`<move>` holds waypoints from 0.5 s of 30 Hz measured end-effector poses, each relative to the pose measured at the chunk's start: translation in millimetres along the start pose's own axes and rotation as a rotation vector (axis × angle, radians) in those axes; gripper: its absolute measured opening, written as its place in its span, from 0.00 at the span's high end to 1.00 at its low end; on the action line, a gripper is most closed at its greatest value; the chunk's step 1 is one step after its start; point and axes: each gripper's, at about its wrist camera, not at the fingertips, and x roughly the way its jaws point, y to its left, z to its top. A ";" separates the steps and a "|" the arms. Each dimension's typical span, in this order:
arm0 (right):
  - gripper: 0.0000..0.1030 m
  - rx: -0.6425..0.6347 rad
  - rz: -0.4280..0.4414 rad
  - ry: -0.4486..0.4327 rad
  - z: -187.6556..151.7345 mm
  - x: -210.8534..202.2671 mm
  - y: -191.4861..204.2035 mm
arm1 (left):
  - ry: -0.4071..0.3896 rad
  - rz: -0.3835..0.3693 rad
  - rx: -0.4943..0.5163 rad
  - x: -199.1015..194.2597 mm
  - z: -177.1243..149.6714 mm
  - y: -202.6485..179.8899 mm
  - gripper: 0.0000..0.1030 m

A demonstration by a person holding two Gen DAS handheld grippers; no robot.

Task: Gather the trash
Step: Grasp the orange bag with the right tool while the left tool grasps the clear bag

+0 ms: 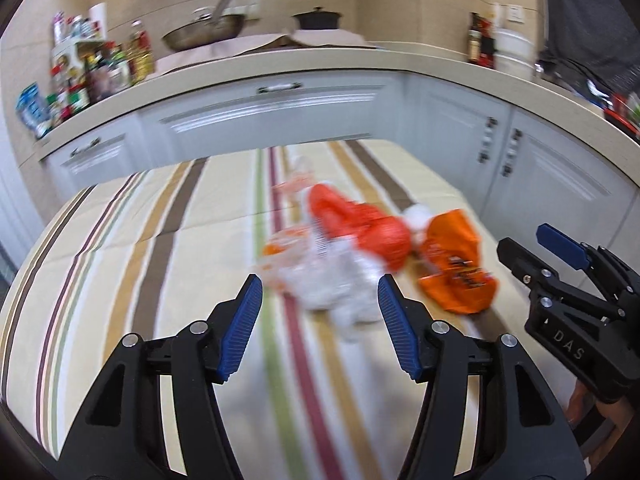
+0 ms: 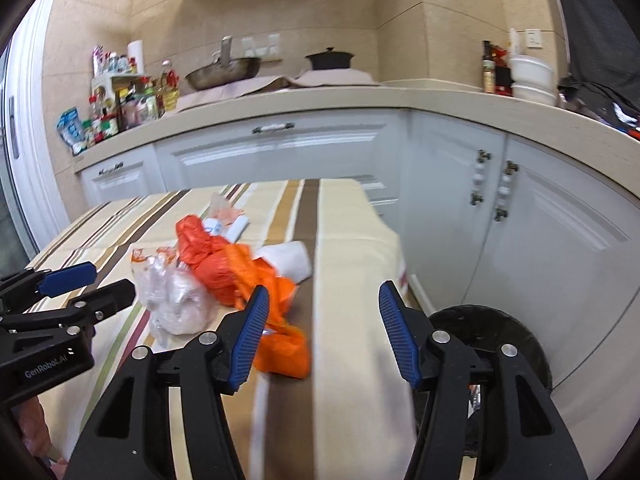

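Worktop [image 2: 352, 240]: covered by a striped cloth, the trash heaped near its middle.
Black bin [image 2: 500, 332]: round, on the floor beside the worktop's right edge; contents hidden.
Orange bags [image 2: 224, 260]: crumpled, the heap running from far left to near right.
Clear plastic bag [image 1: 332, 284]: bunched against the orange bags.
Left claw [image 1: 320, 320]: released, empty, just before the clear bag.
Right claw [image 2: 324, 328]: released, empty, over the cloth beside the heap.

trash pile [image 1: 352, 248] mid-table, bare striped cloth [image 1: 120, 248] around (left especially), cabinets [image 2: 520, 216] beyond
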 end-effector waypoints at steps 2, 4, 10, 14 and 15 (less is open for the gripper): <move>0.45 -0.011 0.005 0.028 1.5 7.2 6.6 | 0.008 0.012 -0.017 1.2 -3.9 11.9 0.43; 0.45 -0.021 0.006 0.054 2.0 12.4 10.7 | 0.019 0.014 -0.033 3.6 -6.4 19.5 0.43; 0.45 -0.032 0.012 0.129 1.5 24.7 15.2 | 0.026 -0.017 -0.046 8.0 -9.1 25.0 0.38; 0.66 -0.044 0.032 0.170 -1.0 30.5 17.2 | 0.025 -0.035 -0.044 13.2 -7.7 19.3 0.36; 0.72 -0.048 0.041 0.179 -2.0 31.6 17.9 | 0.027 -0.038 -0.042 14.9 -7.0 17.2 0.36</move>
